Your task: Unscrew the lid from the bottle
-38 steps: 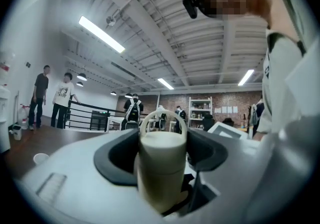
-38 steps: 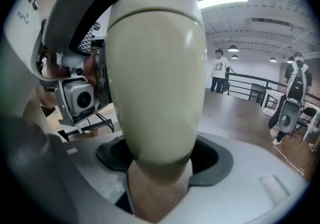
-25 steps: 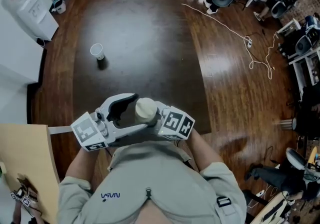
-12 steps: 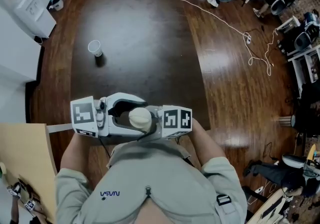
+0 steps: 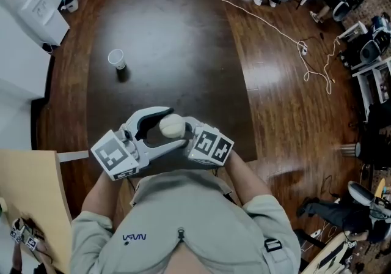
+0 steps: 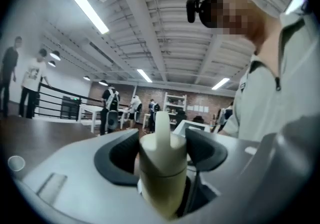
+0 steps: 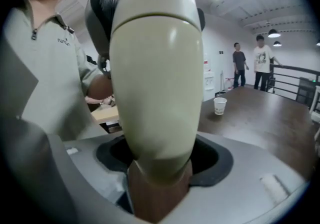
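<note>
A cream bottle (image 5: 171,126) is held up in front of the person's chest between both grippers. My right gripper (image 7: 160,163) is shut on the bottle's body (image 7: 155,78), which fills that view. The bottle's lid (image 6: 164,143), cream with an upright tab, sits between the dark pads (image 6: 122,153) of my left gripper (image 6: 162,140). Those jaws have just been closing and now lie against the lid's sides. In the head view the left gripper (image 5: 164,123) curves round the bottle's top from the left. The right gripper (image 5: 186,138) comes in from the right, its jaws hidden under the bottle.
A paper cup (image 5: 116,59) stands on the dark table (image 5: 177,34) beyond the grippers, also visible as a cup (image 7: 219,105) in the right gripper view. A light wooden board (image 5: 30,199) lies at lower left. White cables (image 5: 293,46) trail over the wooden floor on the right.
The left gripper has rolled and its marker cube has dropped lower left, its jaws drawing in round the lid. The bottle and right gripper shifted slightly up in the picture.
</note>
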`<state>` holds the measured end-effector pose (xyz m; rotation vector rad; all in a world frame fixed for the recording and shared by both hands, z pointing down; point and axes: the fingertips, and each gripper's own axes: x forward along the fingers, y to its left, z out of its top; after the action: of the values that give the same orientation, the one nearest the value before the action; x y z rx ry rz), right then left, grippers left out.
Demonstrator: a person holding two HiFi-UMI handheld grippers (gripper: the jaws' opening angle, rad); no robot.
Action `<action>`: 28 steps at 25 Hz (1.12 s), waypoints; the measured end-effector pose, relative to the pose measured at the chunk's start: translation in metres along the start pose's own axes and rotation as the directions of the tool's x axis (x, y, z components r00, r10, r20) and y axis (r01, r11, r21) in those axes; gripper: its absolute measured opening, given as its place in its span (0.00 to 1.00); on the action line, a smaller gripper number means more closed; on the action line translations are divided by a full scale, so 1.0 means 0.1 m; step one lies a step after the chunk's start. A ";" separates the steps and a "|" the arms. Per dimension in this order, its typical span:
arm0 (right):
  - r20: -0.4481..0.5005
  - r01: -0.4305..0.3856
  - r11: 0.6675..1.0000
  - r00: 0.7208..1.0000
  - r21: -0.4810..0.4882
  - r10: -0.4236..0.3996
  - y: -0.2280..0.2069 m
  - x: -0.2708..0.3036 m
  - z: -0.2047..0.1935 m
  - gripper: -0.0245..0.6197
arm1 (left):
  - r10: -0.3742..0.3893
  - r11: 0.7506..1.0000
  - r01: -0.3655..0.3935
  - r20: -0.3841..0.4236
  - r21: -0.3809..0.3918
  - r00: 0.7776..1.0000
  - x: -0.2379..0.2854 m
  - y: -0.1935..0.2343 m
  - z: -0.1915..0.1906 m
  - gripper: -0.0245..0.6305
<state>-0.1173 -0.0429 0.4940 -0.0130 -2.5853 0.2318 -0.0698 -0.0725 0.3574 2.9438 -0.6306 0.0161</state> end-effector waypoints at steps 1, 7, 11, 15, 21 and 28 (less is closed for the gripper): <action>0.002 0.054 0.999 0.999 0.006 -0.054 -0.07 0.01 0.00 0.51 | 0.060 0.998 -0.060 0.003 0.012 0.998 0.01 0.04 -0.01 0.50; -0.001 0.364 0.930 0.931 0.055 -0.364 -0.51 0.06 -0.06 0.51 | 0.381 0.924 -0.381 -0.007 -0.021 0.924 0.01 0.34 -0.14 0.50; -0.024 0.446 0.894 0.895 0.039 -0.446 -0.62 0.11 -0.10 0.51 | 0.445 0.893 -0.446 -0.020 -0.060 0.895 -0.04 0.42 -0.25 0.50; -0.032 0.454 0.890 0.891 0.037 -0.453 -0.64 0.11 -0.11 0.51 | 0.454 0.888 -0.454 -0.020 -0.075 0.891 -0.05 0.46 -0.26 0.50; -0.027 0.485 0.874 0.874 0.038 -0.484 -0.68 0.09 -0.09 0.51 | 0.470 0.880 -0.469 -0.001 -0.070 0.883 -0.06 0.47 -0.26 0.50; 0.004 0.390 0.919 0.920 0.065 -0.391 -0.54 0.07 -0.10 0.51 | 0.360 0.932 -0.358 0.021 -0.059 0.933 0.02 0.33 -0.16 0.52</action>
<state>-0.1167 -0.0938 0.5149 0.5264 -2.5289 0.1637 -0.0810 -0.1010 0.3772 2.7383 -1.1467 -0.0107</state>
